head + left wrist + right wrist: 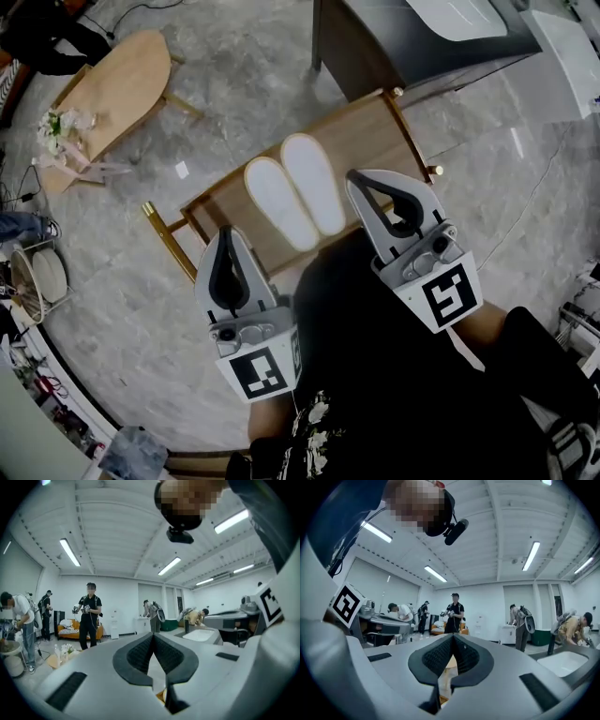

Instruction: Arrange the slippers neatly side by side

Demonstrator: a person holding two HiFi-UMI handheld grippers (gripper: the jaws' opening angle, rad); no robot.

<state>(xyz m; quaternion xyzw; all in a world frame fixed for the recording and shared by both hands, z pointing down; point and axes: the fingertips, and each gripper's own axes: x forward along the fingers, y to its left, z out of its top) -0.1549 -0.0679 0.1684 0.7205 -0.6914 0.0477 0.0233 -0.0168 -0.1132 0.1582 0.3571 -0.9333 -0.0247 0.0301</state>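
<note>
Two white slippers lie soles up, close side by side, on a low wooden table (375, 131): one slipper (278, 203) on the left, the other slipper (314, 183) on the right. My left gripper (225, 231) hovers at the table's near-left corner, jaws shut and empty. My right gripper (355, 176) hovers just right of the slippers, apart from them, and is also shut with nothing in it. In the left gripper view the left gripper (153, 635) has its pads pressed together; the right gripper (453, 636) shows the same in the right gripper view. Both point out into the room, so neither view shows the slippers.
An oval wooden table (117, 80) with flowers (58, 122) stands at the far left on the marble floor. A dark grey cabinet (412, 47) stands behind the low table. Several people (89, 616) stand about the room. My dark clothing fills the bottom of the head view.
</note>
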